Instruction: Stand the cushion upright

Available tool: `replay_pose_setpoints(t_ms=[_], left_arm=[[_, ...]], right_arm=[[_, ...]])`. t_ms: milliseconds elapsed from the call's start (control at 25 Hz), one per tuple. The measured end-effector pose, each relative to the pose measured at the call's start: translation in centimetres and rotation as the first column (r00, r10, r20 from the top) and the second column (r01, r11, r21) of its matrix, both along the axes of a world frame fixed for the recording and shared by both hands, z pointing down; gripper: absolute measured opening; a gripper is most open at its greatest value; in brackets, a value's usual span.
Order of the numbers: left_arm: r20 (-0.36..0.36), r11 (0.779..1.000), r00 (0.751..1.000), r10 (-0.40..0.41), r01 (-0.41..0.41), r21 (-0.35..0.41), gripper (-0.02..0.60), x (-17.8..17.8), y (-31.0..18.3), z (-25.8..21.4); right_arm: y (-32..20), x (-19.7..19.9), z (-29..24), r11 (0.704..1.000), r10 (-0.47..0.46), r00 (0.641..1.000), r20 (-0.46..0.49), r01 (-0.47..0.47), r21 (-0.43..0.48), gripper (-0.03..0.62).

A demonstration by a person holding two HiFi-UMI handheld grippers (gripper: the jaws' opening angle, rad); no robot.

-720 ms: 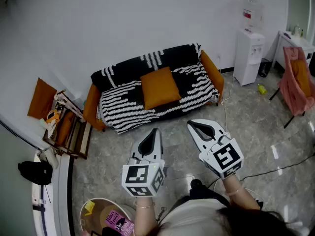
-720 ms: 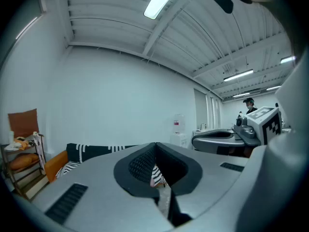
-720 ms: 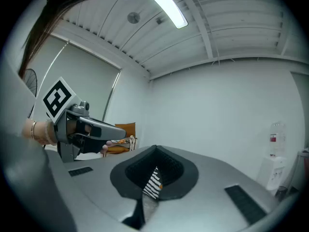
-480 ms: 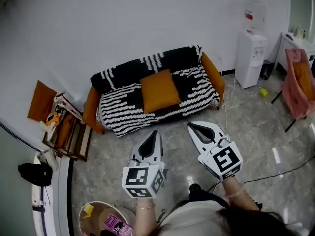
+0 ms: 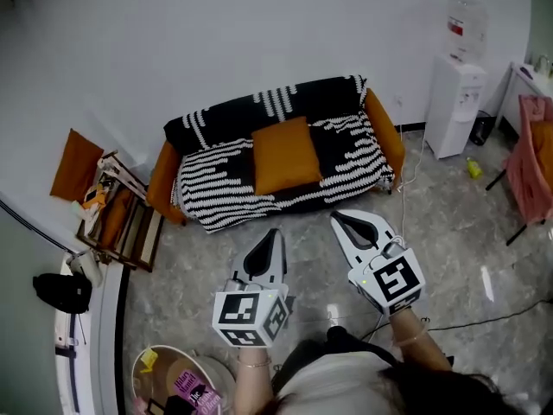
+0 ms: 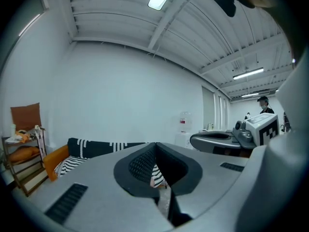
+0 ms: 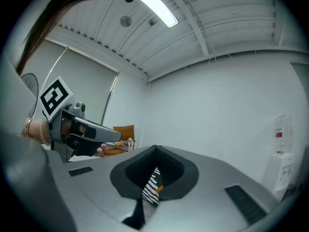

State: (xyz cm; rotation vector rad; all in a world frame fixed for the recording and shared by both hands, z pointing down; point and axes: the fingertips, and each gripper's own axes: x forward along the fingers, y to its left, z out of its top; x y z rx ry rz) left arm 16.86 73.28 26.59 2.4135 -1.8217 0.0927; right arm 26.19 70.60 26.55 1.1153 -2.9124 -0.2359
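An orange cushion [image 5: 284, 155] lies leaning back on the seat of a sofa [image 5: 216, 188] draped in a black-and-white striped cover, against the far wall. My left gripper [image 5: 275, 232] is shut and empty, held over the floor well short of the sofa's front. To its right my right gripper [image 5: 338, 219] is also shut with nothing in it. In the left gripper view the sofa [image 6: 91, 149] shows ahead past the closed jaws. The right gripper view shows only a sliver of striped cover [image 7: 152, 185] between its closed jaws.
A wooden shelf rack [image 5: 112, 214] with an orange cushion [image 5: 74, 164] on top stands left of the sofa. A white water dispenser [image 5: 455, 93] and a chair with pink cloth [image 5: 531, 162] are at the right. A basket [image 5: 173, 383] sits by my left side. A cable [image 5: 484, 318] crosses the grey floor.
The view has shifted slightly right, so the sofa sits a little more to the right in the head view. Both grippers keep their places, shut.
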Motion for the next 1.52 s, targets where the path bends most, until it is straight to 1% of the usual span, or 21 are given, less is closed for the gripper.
replay_pose_setpoints(t_ms=[160, 400, 520, 840, 1080, 1360, 1520], left_arm=[[0.002, 1.000, 1.000, -0.014, 0.014, -0.017, 0.020, -0.7, -1.3, 0.3], [0.006, 1.000, 1.000, -0.012, 0.013, -0.026, 0.020, -1.9, -4.6, 0.6], [0.006, 1.000, 1.000, -0.004, 0.004, -0.024, 0.020, -2.4, -6.5, 0.9], [-0.005, 0.999, 0.999, 0.033, -0.033, -0.027, 0.020, -4.1, -13.0, 1.9], [-0.014, 0.998, 0.999, 0.053, -0.054, -0.036, 0.020, -6.7, -18.1, 2.5], [-0.016, 0.996, 0.997, 0.078, -0.078, -0.046, 0.020, -10.7, -23.8, 2.8], [-0.015, 0.993, 0.994, 0.105, -0.105, -0.052, 0.020, -13.1, -26.7, 3.0]], right_arm=[[-1.5, -0.4, 0.4, 0.999, -0.003, 1.000, 0.010, 0.003, -0.055, 0.005], [-4.6, -1.3, 0.9, 0.998, 0.005, 1.000, -0.001, -0.005, -0.068, 0.005], [-6.2, -1.6, 1.3, 0.998, 0.007, 1.000, 0.005, -0.007, -0.056, 0.005], [-12.0, -2.8, 2.3, 0.995, 0.045, 0.999, 0.010, -0.044, -0.085, 0.006], [-16.8, -4.8, 3.4, 0.990, 0.066, 0.998, 0.003, -0.065, -0.124, 0.006], [-22.7, -8.8, 3.8, 0.987, 0.080, 0.997, -0.002, -0.079, -0.139, 0.006], [-25.8, -11.1, 3.7, 0.985, 0.104, 0.995, 0.002, -0.103, -0.137, 0.006]])
